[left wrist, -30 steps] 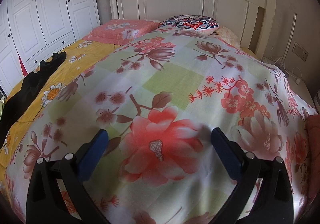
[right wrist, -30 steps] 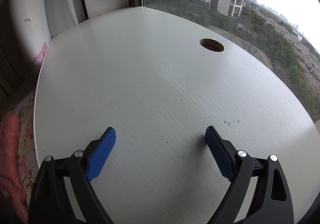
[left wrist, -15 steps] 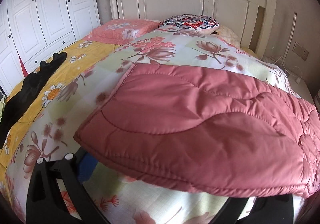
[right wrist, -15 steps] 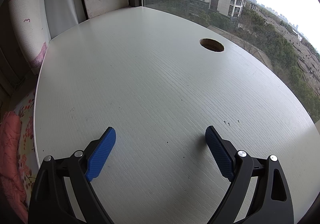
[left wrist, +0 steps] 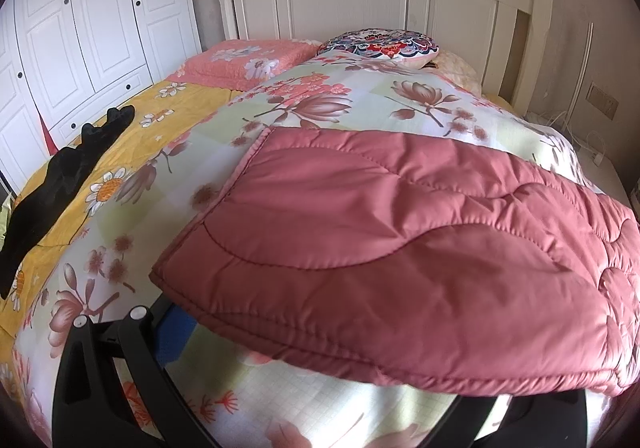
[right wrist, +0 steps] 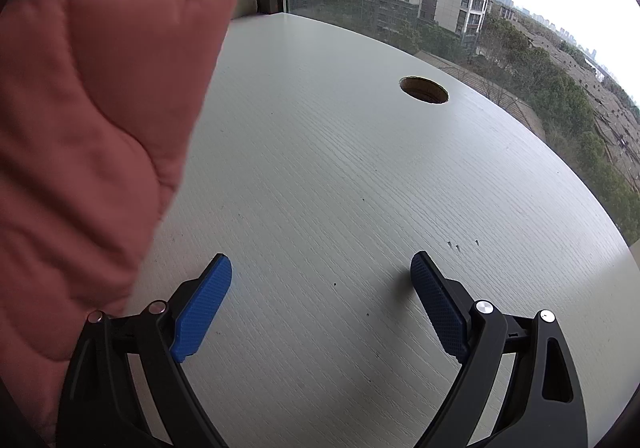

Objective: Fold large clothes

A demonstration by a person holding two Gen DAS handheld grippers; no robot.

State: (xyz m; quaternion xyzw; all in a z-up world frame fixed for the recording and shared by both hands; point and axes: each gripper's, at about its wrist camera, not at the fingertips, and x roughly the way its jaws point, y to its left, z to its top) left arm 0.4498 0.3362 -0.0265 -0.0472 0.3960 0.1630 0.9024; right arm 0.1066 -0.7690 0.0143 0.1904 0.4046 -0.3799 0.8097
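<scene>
Since a second ago a pink quilted cover [left wrist: 400, 232] has come across the floral quilt [left wrist: 352, 104] on the bed [left wrist: 176, 100], and we now see its edge at the left over the white counter [right wrist: 360, 184]. It hides most of our left tongs [left wrist: 320, 352], so we cannot tell their state. Our right tongs [right wrist: 320, 284] stand spread wide above the counter, pinching nothing.

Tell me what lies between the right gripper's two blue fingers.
Only bare white tabletop, seen in the right wrist view. The right gripper stands open over it; the pink quilt hangs off to the left.
</scene>
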